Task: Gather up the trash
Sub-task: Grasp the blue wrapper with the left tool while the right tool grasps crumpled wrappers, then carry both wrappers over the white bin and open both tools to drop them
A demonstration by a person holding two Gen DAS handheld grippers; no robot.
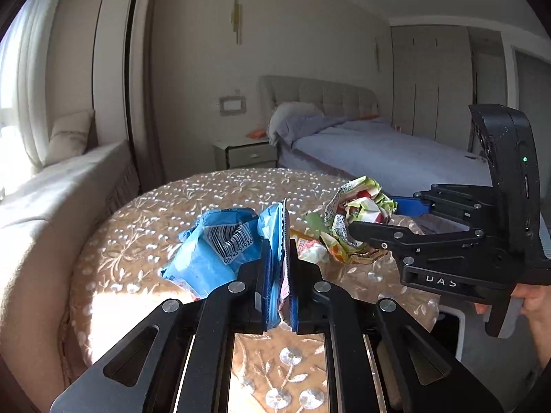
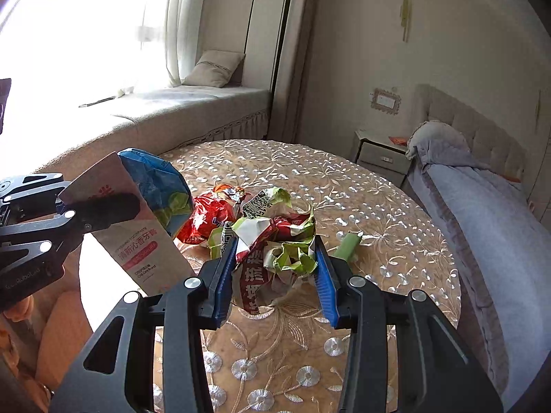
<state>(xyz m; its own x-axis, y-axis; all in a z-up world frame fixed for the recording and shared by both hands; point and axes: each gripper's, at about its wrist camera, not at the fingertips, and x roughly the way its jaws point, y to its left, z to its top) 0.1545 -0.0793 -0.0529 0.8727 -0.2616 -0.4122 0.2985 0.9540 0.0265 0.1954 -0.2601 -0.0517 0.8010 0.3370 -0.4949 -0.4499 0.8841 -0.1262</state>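
My left gripper point(image 1: 280, 258) is shut on a blue wrapper point(image 1: 213, 251) with a barcode, together with a flattened toothpaste box point(image 2: 137, 241), held above the round table point(image 1: 137, 227). My right gripper point(image 2: 275, 268) is shut on a crumpled green and white wrapper point(image 2: 275, 244), which also shows in the left wrist view point(image 1: 354, 220). A red wrapper point(image 2: 206, 216) and a small green piece point(image 2: 347, 244) lie on the table point(image 2: 361, 189) behind it. The left gripper shows at the left of the right wrist view point(image 2: 100, 210).
The round table has a gold embroidered cloth. A bed point(image 1: 378, 151) with grey bedding and a nightstand point(image 1: 246, 153) stand beyond it. A window seat point(image 2: 172, 113) with a cushion point(image 2: 215, 69) runs along the window side. A white bin edge point(image 1: 451, 330) shows below the right gripper.
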